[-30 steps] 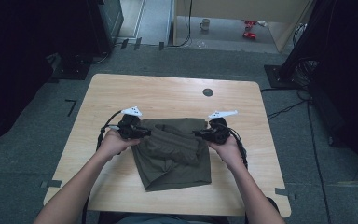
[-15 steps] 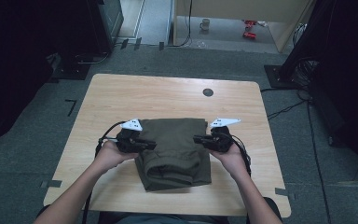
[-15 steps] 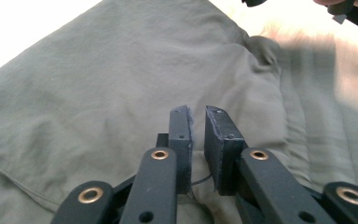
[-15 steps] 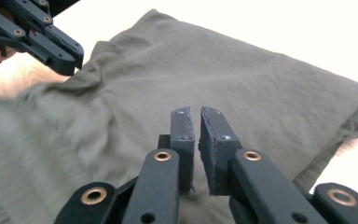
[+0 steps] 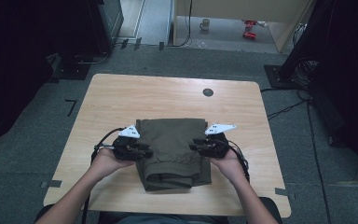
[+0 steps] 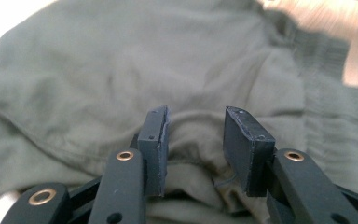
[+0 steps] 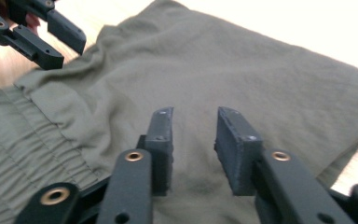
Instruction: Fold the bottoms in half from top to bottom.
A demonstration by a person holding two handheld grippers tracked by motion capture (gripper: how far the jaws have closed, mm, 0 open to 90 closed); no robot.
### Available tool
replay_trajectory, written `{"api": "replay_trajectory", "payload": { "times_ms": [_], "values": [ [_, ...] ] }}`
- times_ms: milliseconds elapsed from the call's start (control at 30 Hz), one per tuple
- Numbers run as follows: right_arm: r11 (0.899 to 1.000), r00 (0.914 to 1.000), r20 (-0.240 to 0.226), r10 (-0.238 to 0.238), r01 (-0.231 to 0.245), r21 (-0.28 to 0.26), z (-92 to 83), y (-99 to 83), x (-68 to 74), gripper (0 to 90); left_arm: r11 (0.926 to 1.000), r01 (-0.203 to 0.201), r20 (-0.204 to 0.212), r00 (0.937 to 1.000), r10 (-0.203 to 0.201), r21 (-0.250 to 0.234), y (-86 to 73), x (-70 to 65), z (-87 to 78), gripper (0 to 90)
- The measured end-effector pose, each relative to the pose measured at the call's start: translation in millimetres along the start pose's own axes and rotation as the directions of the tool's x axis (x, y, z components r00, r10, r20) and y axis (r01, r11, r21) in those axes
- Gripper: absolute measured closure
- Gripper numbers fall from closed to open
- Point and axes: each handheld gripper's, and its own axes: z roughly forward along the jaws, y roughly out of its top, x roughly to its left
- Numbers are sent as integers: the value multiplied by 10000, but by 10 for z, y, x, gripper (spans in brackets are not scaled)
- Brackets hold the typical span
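- The olive garment [image 5: 172, 151] sits folded near the 6 o'clock edge of the counter [image 5: 121, 100], elastic waistband toward the person.
- Left tool [image 5: 145, 152] is at the garment's 9 o'clock edge. Its jaws have just been opening and stand apart, with a ridge of cloth between them but nothing pinched, as the left gripper view [image 6: 193, 147] shows.
- Right tool [image 5: 194, 145] is at the 3 o'clock edge, same deal: jaws just been opening, apart, cloth lying loose beneath them [image 7: 193, 149].
- Risk: a pad could snag that raised ridge as the tools pull back and drag the fold open.
- Risk: the near end looks bunched, so the stack may slump by itself.
- Surface is pale wood with a dark round spot [image 5: 208, 92] at 12 o'clock.
- The room is dim, with grey floor, cables and a mug [image 5: 205, 23] far off at 12.
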Motion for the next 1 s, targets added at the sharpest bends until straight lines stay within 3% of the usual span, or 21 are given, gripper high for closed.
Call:
{"api": "replay_trajectory", "payload": {
  "times_ms": [233, 267, 400, 667, 1000],
  "values": [
    [9970, 9987, 58, -508, 504, 590, 160, -63, 44, 553, 9978, 318, -233, 9993, -305, 584, -54, 70, 108, 497],
    [9946, 9986, 60, -520, 513, 905, 223, -92, 44, 547, 9962, 412, -346, 9987, -386, 766, -75, 96, 150, 480],
    [9908, 9976, 112, -681, 663, 1184, 301, -132, 39, 540, 9950, 481, -369, 9983, -451, 871, -89, 133, 198, 480],
    [9893, 9968, 293, -747, 704, 1274, 354, -157, 26, 527, 9958, 87, -745, 9972, -19, 910, -70, 177, 280, 487],
    [9952, 9945, 916, -511, 430, 878, 420, -114, -92, 524, 9983, 99, -1278, 9918, -26, 566, 80, 384, 392, 486]
  ]
}}
